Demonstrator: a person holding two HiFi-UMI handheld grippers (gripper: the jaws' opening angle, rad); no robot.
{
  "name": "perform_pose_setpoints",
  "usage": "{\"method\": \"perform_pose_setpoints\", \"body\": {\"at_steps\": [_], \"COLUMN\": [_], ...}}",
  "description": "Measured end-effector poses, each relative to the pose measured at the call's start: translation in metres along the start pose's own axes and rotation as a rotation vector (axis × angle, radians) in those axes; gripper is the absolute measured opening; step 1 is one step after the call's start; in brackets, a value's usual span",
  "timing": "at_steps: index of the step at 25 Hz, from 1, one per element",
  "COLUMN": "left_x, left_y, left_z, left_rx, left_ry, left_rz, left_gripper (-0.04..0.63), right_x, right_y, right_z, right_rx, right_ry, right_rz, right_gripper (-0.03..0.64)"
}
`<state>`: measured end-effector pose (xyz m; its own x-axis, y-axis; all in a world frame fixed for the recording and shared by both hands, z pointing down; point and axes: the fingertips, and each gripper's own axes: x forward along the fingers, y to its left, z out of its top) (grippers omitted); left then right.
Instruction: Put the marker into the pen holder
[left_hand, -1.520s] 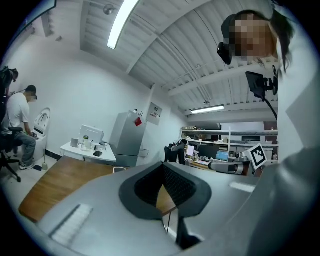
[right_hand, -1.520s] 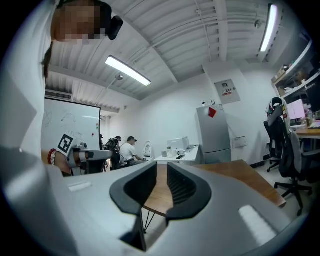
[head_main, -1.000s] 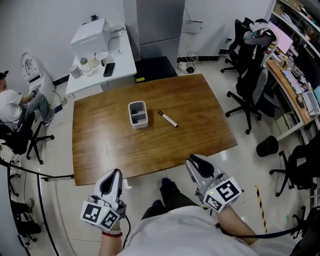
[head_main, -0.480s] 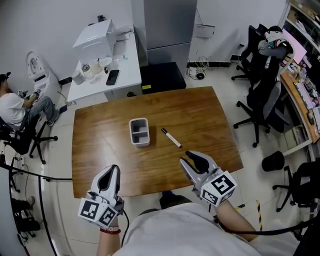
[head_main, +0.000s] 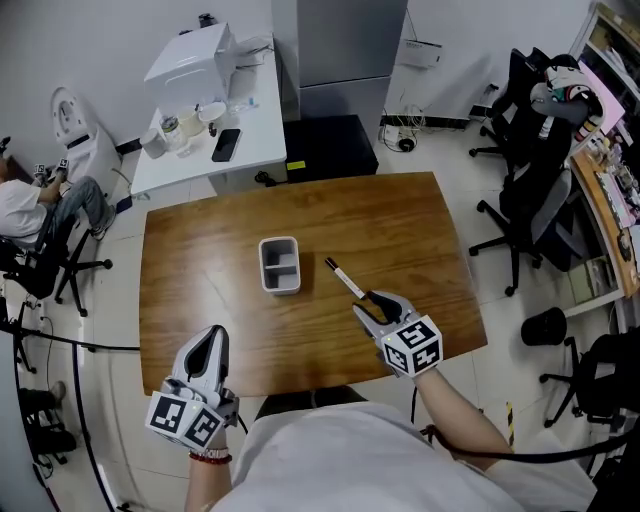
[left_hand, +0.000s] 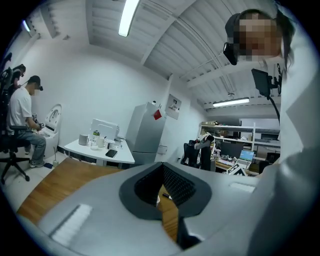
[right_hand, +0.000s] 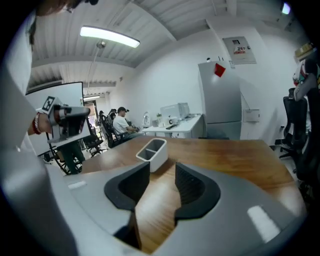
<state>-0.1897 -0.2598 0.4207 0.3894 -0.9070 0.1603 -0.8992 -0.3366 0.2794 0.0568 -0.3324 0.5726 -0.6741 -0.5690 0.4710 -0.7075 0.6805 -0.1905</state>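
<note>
- While its jaws are opening, the right gripper (head_main: 376, 303) (right_hand: 162, 176) has only bare wood of the table (head_main: 200, 270) between its pads; nothing is pinched.
- Well off to its left, at the near table edge, the left gripper (head_main: 212, 336) (left_hand: 161, 174) has its jaws pressed together with nothing in them, and its own view leaves just a thin slit of wood showing.
- The marker (head_main: 345, 279) lies flat just ahead of the right gripper's tips. In the head view its near end runs up to those tips, and I cannot tell whether they touch. In the right gripper view, the gripper's own body covers the table close in.
- Its long axis runs diagonally, from the right tips away and to the left. The dark cap is at the far end and the white barrel at the near end.
- The pen holder (head_main: 279, 265) (right_hand: 154, 150) stands upright ahead and left of the right jaws, near the cap end but apart from it. Its two compartments face up, and their bottoms are hard to make out.
</note>
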Motion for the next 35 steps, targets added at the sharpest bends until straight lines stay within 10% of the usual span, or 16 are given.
{"method": "perform_pose_setpoints", "body": {"at_steps": [16,29,35], "left_x": [-0.014,0.006,0.009], "left_y": [0.062,0.066,0.068], "left_z": [0.022,0.023,0.024], "left_rx": [-0.016,-0.028,-0.036], "left_ry": [-0.043,-0.044,-0.053], "left_rz": [0.068,0.017,0.01], "left_gripper": [-0.006,-0.006,-0.006], "right_x": [0.085,0.075,0.065], "right_y": [-0.065,-0.06,-0.016], "right_z": [-0.103,-0.072,-0.015], "right_rx": [-0.047,0.009,-0.08], "right_ry": [0.424,0.317,0.246], "right_rz": [-0.176,-0.197,-0.049], "right_gripper": [0.122,0.06,0.06]}}
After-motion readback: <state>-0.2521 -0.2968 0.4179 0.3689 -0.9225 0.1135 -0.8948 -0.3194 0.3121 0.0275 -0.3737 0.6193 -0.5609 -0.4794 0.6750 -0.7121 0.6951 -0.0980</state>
